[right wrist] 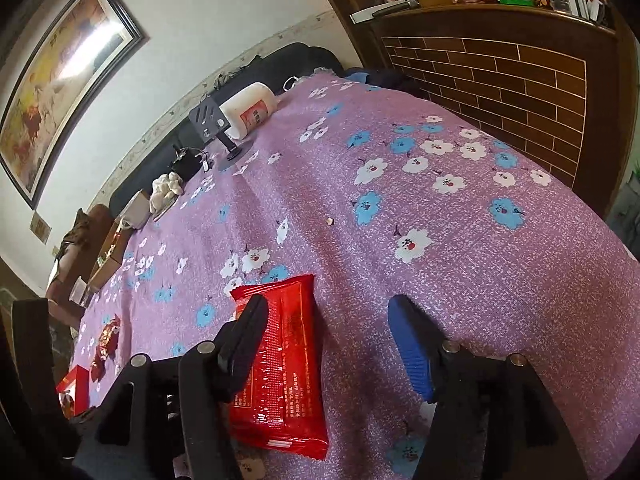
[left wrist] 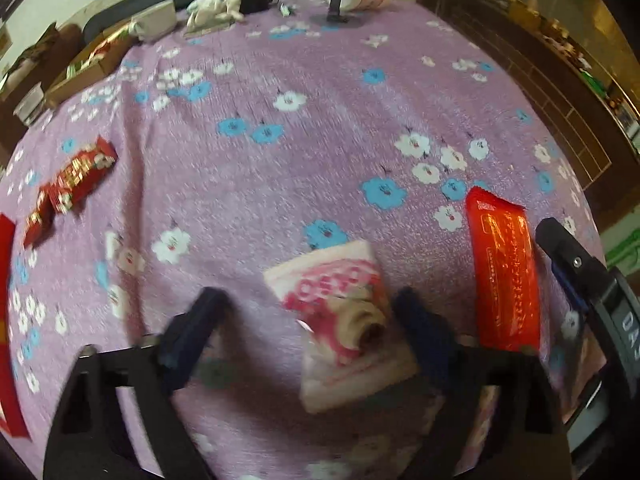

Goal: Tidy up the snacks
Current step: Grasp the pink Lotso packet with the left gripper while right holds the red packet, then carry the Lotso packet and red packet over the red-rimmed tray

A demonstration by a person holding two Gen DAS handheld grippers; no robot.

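Observation:
A pink and white snack packet [left wrist: 340, 320] lies on the purple flowered tablecloth [left wrist: 280, 160] between the fingers of my left gripper [left wrist: 310, 310]. It sits close to the right-hand finger, well apart from the left-hand one, and the gripper is open. A long red packet [left wrist: 504, 272] lies flat just right of it. In the right wrist view this red packet [right wrist: 280, 372] lies partly under the black left-hand finger of my right gripper [right wrist: 326, 332], which is open and pressing on nothing. Small red wrapped snacks [left wrist: 76, 180] and a red box [left wrist: 8, 300] lie at the far left.
At the table's far edge stand a cardboard box of snacks [left wrist: 92, 60], a white cloth [left wrist: 212, 10], a dark phone stand [left wrist: 340, 0] and a white jar on its side [right wrist: 248, 108]. A brown tiled counter [right wrist: 500, 80] runs along the right.

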